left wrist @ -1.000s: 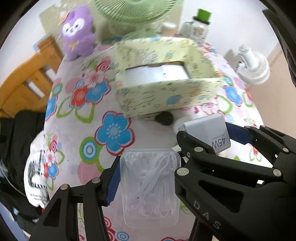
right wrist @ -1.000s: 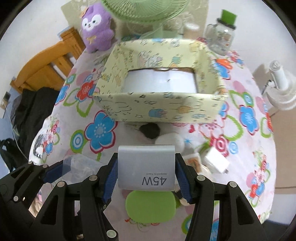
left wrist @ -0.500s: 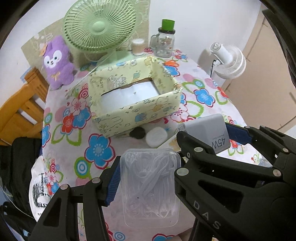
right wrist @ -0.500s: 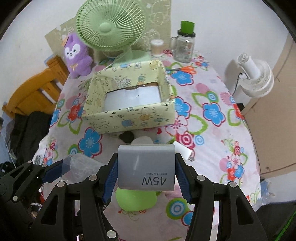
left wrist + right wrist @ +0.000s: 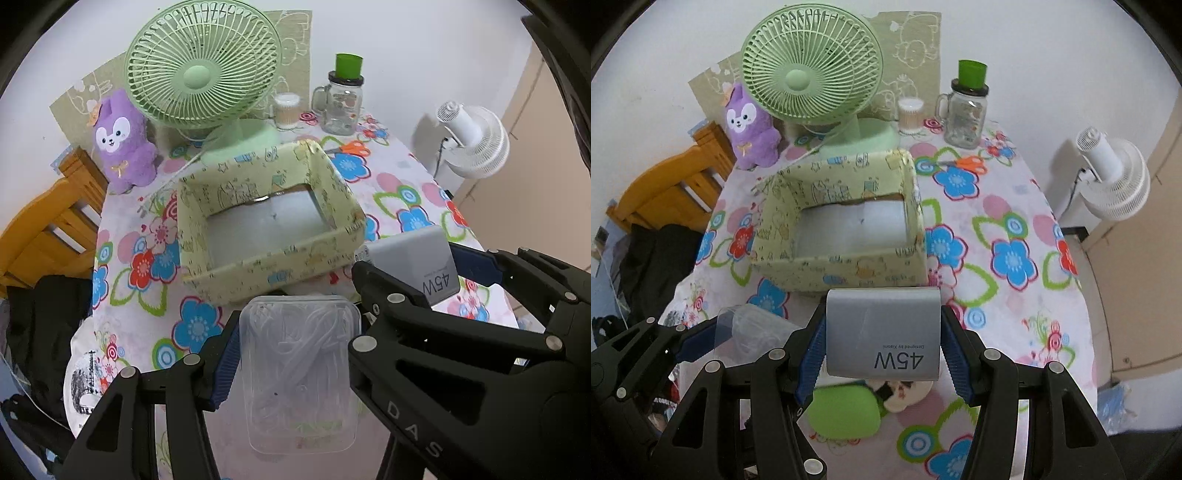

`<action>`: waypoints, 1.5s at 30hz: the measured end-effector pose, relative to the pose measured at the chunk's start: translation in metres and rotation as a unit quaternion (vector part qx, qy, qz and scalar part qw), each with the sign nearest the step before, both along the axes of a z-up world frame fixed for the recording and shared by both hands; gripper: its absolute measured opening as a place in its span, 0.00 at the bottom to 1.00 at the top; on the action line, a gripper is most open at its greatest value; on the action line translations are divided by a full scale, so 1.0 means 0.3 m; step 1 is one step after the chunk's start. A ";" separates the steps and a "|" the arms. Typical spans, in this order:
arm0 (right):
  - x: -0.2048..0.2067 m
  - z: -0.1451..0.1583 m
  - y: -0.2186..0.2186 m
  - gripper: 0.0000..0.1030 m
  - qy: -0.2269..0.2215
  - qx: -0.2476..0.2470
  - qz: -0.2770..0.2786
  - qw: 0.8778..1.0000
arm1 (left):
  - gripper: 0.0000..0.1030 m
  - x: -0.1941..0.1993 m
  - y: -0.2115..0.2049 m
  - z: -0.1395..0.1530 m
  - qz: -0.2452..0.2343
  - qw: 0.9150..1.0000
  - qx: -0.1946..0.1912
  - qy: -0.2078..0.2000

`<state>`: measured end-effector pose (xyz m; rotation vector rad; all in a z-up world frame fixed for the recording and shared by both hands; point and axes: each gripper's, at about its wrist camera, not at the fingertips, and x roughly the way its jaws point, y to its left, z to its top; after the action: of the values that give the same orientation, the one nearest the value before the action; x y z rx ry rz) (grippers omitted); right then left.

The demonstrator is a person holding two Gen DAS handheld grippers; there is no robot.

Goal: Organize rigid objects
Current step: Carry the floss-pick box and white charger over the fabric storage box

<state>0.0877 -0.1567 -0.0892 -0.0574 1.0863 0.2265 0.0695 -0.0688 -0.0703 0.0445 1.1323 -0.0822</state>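
My left gripper [image 5: 295,354] is shut on a clear plastic box [image 5: 299,373] of white picks, held above the table's near edge. My right gripper [image 5: 882,339] is shut on a grey 45W charger [image 5: 882,334]; the charger also shows in the left wrist view [image 5: 417,258], to the right of the clear box. Both are held high in front of the open yellow patterned box [image 5: 280,258], which stands mid-table [image 5: 849,269] with a bare white floor.
A green fan [image 5: 812,66], a purple plush [image 5: 750,129], a cotton-swab jar [image 5: 910,116], a glass mug jar [image 5: 966,114] and orange scissors [image 5: 971,164] stand behind the box. A green pad [image 5: 846,411] lies below my right gripper. A white fan [image 5: 1115,177] stands off-table right.
Both grippers have risen and pulled back from the yellow box with their loads; the box now looks smaller and the whole table shows.
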 end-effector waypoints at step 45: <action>0.478 -0.132 0.115 0.59 0.028 -0.005 0.051 0.998 | 0.58 0.405 0.127 -0.123 0.092 0.996 0.001 0.009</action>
<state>0.2311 -0.1221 -0.1289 -0.1157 1.1408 0.3161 0.1911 -0.0307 -0.1072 -0.0593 1.1500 0.0834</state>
